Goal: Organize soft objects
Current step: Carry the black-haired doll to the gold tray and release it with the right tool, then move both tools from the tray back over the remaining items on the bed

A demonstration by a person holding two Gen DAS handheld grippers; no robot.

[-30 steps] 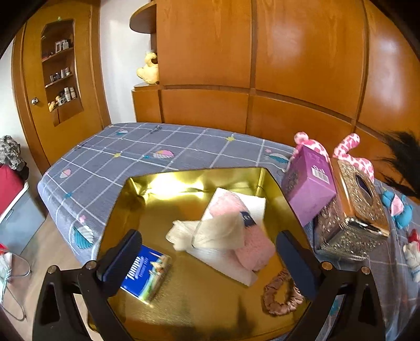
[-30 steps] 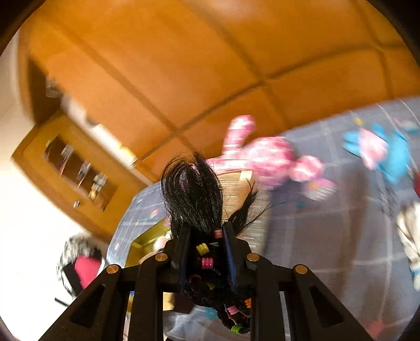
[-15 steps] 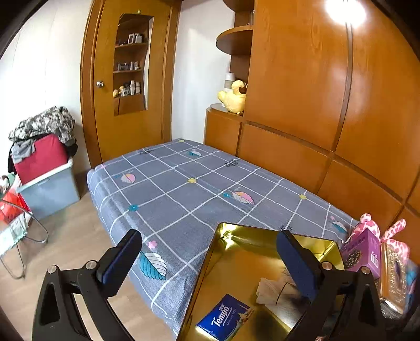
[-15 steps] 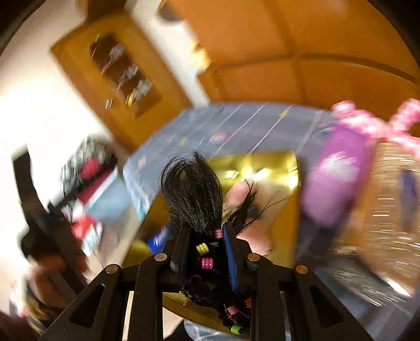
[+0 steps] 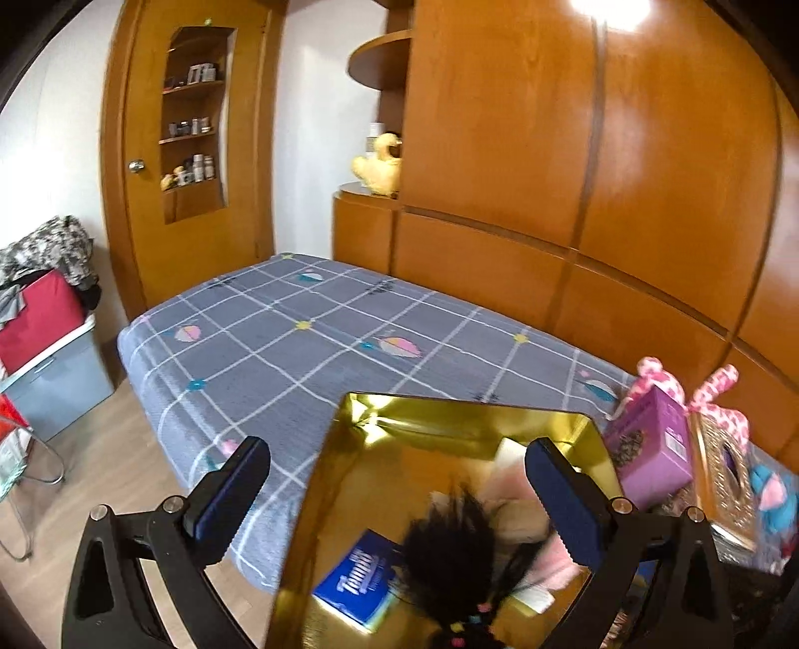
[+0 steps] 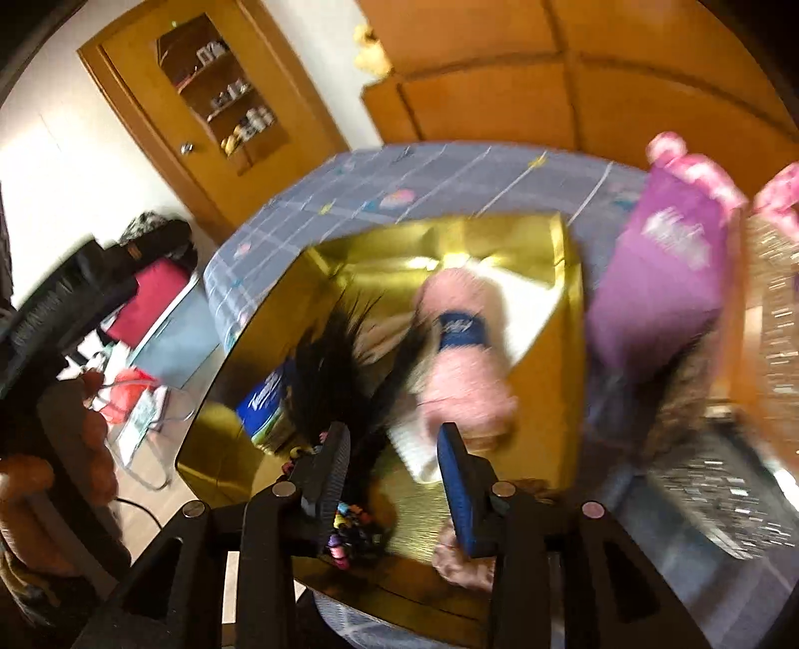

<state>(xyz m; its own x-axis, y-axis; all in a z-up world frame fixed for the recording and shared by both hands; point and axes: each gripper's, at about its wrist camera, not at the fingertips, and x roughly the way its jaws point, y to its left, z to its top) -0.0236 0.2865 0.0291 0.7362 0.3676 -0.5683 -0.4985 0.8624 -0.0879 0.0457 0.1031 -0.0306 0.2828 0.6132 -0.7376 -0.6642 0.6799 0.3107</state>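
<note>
gold tray, black hairpiece, pink towel

My room is bright; glare burns on the wardrobe and gold tray. Right view smears with motion blur; both edges bend, corners black.

We hold our left gripper tilted downward with its two blue-padded fingers spread wide apart and nothing between them. Our right gripper points more steeply down, and its jaws are opening, the pads parted with a clear gap. In the right wrist view, at the left edge, our left hand shows blurred, wrapped around its gripper's dark handle.
</note>
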